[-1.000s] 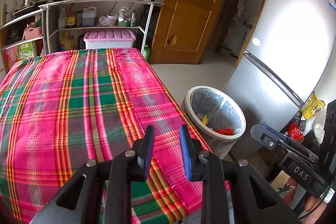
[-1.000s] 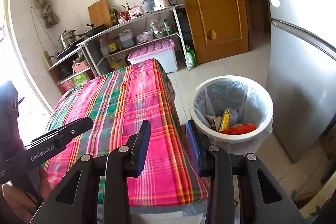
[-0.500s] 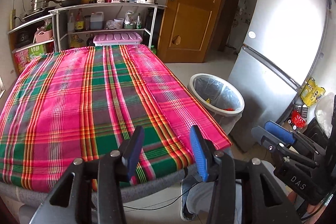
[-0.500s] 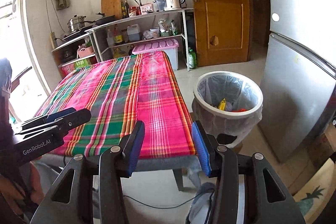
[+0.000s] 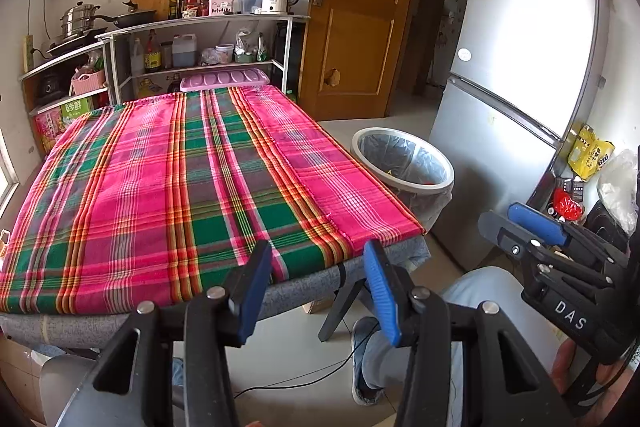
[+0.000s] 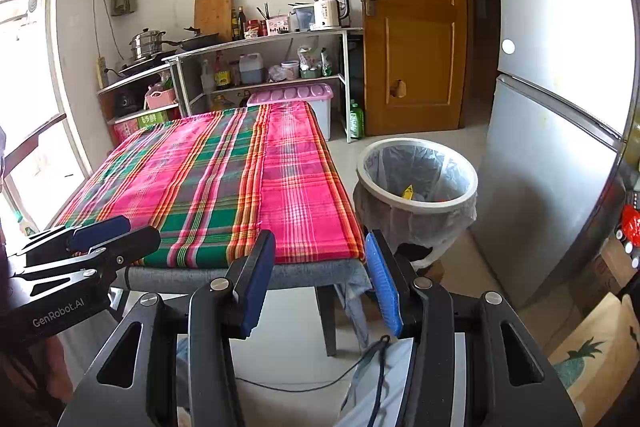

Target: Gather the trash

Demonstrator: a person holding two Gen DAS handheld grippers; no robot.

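Observation:
A white bin (image 5: 420, 185) (image 6: 420, 206) lined with a clear bag stands on the floor at the table's right side, with a yellow wrapper (image 6: 407, 191) and other scraps inside. The table under a pink and green plaid cloth (image 5: 180, 187) (image 6: 224, 187) shows only bare cloth on top. My left gripper (image 5: 317, 251) (image 6: 140, 229) is open and holds nothing, hovering just short of the table's near edge. My right gripper (image 6: 319, 239) (image 5: 500, 217) is likewise open with nothing between its fingers, to the right of the left one and nearer the bin.
A silver fridge (image 5: 520, 87) (image 6: 560, 147) stands right of the bin, with a wooden door (image 5: 356, 27) behind it. Shelves (image 5: 200, 27) with pots, bottles and a kettle line the far wall. A person's legs (image 5: 472, 307) and a cable are below.
Both grippers have drawn back from over the table to beyond its near edge, so table and bin look farther away. Both pairs of jaws have widened.

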